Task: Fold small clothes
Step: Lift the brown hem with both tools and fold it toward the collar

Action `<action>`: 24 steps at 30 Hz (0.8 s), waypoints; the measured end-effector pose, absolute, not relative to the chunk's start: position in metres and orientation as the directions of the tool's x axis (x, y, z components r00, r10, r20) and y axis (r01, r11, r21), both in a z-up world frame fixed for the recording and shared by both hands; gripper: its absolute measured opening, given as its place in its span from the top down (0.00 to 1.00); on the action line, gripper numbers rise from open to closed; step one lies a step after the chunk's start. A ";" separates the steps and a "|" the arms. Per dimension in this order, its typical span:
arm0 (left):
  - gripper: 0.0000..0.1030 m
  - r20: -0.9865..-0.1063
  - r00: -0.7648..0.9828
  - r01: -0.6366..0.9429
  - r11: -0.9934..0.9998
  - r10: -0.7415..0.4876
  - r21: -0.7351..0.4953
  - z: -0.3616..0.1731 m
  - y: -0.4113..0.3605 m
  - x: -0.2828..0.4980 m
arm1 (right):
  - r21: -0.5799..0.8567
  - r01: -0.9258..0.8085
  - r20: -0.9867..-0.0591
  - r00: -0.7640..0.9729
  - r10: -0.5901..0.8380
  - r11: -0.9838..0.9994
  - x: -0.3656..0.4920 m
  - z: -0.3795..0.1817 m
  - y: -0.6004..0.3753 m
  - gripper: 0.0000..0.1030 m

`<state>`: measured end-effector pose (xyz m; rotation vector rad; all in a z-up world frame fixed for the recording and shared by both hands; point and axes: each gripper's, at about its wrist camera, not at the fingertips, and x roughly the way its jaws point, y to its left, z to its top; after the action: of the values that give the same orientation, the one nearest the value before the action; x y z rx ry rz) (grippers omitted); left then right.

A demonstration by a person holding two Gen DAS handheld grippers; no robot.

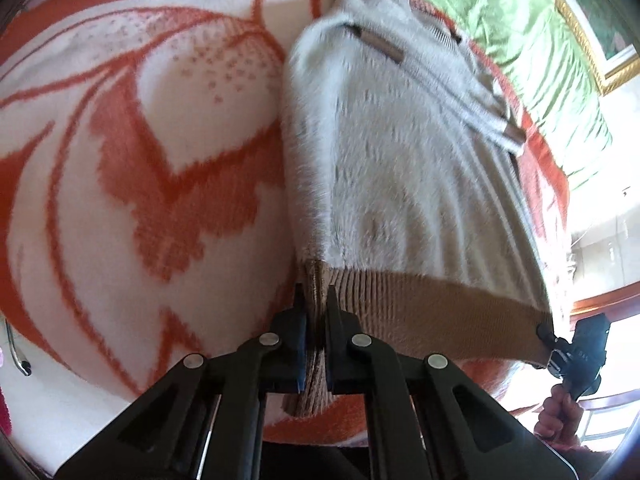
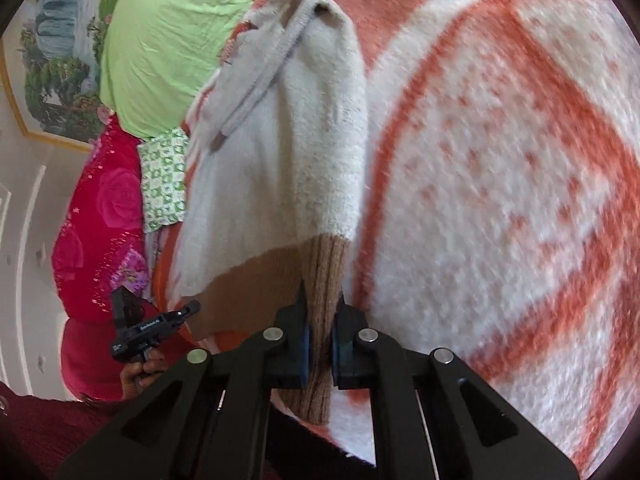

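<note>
Both pairs of jaws are clamping the tan ribbed hem (image 1: pixel 400 300) of a small cream sweater (image 1: pixel 392 184): the left gripper (image 1: pixel 316 312) is pinching one corner, the right gripper (image 2: pixel 322 320) the other. The sweater is lying stretched away from them on an orange-and-white blanket (image 1: pixel 140 160), with a green pillow (image 2: pixel 168 40) beyond.

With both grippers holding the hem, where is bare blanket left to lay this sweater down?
Free: the wide orange-and-white floral blanket left of the white fuzzy sweater with its tan ribbed hem, which the left gripper and right gripper clamp. Crowded: the head end, where the green pillow, green-patterned cloth and pink rose bedding pile up.
</note>
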<state>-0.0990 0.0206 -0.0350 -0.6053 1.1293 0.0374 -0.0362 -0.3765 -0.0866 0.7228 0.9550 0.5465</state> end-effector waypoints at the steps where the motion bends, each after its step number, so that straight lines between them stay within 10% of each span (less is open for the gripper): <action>1: 0.96 -0.846 0.458 -0.324 0.834 -0.275 -0.447 -0.029 0.023 -0.096 | 0.767 -0.121 -0.511 0.479 0.713 0.631 -0.033 -0.078 -0.376 0.92; 14: 0.96 -0.653 0.708 -0.160 0.840 -0.269 -0.519 0.097 0.069 0.034 | 0.774 -0.286 -0.297 0.624 0.723 0.565 0.062 0.048 -0.378 0.92; 24: 0.96 -0.653 0.721 -0.153 0.866 -0.232 -0.476 0.091 0.103 0.220 | 0.730 -0.233 -0.296 0.740 0.604 0.643 0.208 0.095 -0.362 0.92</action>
<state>0.2195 0.1028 0.0908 -0.5356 0.7736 -0.0461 0.2084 -0.3618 0.0949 0.7263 0.5608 0.5065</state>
